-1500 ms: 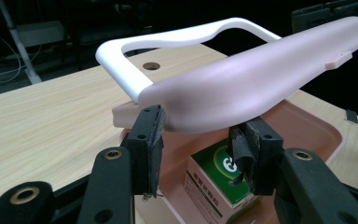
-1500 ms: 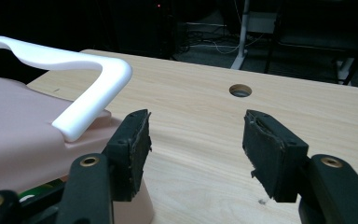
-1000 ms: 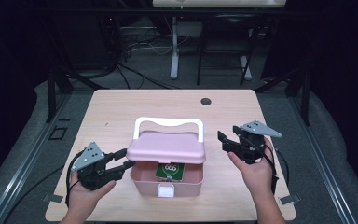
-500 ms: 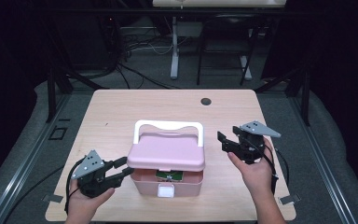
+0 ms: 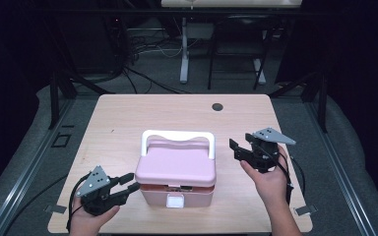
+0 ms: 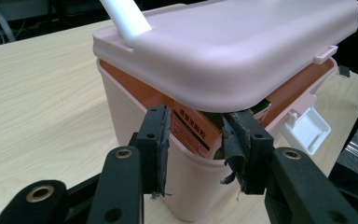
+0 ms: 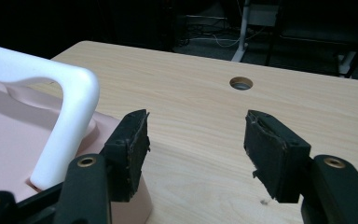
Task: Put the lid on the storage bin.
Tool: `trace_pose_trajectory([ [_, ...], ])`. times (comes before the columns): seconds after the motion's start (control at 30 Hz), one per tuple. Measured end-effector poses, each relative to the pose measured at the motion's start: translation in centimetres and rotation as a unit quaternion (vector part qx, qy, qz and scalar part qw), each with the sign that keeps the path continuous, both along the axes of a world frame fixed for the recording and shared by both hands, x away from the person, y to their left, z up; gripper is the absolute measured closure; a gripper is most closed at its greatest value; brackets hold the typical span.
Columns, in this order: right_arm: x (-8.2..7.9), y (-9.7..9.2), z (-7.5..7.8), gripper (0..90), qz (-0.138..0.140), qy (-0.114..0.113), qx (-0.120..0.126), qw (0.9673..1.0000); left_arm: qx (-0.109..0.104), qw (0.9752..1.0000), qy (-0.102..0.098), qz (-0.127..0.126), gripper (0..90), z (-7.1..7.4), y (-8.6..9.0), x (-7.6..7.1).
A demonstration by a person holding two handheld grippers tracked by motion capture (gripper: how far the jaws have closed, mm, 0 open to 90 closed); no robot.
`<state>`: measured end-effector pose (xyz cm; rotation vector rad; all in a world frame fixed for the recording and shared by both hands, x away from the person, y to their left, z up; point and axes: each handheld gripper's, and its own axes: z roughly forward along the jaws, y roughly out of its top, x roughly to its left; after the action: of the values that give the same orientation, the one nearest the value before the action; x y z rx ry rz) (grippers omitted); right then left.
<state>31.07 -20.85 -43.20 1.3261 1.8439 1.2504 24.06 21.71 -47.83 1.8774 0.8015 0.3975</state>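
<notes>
Box: pink plastic lidded box (image 5: 175,177) with white handle (image 5: 177,136), lower centre of high view, lid ajar.
Left gripper (image 5: 128,183): lower left, jaws just narrowing, nothing clamped.
Right gripper (image 5: 238,150): right of centre, jaws apart, empty.

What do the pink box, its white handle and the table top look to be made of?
Pink box: probably moulded plastic, smooth with a soft sheen and rounded edges. White handle: likely plastic too, glossy, one piece. Table: pale wood-grain surface, matte, possibly laminate rather than solid wood.
</notes>
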Motion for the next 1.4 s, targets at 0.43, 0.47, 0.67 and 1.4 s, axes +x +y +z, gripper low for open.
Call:
trace_pose_trajectory([
  [0.43,0.1,0.0,-0.2,39.5,0.000,0.002,0.000,1.0000,0.011,0.9998,0.016,-0.006,60.9,-0.8,0.1,-0.2],
  [0.47,0.1,0.0,-0.2,39.4,0.000,0.003,-0.001,1.0000,0.011,0.9997,0.019,-0.006,60.9,-0.8,0.1,-0.2],
  [0.67,0.1,0.0,-0.2,39.3,-0.001,0.003,0.000,1.0000,0.008,0.9997,0.024,-0.007,61.0,-1.1,0.2,-0.2],
  [1.4,0.2,-0.3,-0.3,39.2,-0.005,0.001,0.000,1.0000,0.006,0.9995,0.032,-0.001,60.1,-2.1,1.2,-0.5],
])
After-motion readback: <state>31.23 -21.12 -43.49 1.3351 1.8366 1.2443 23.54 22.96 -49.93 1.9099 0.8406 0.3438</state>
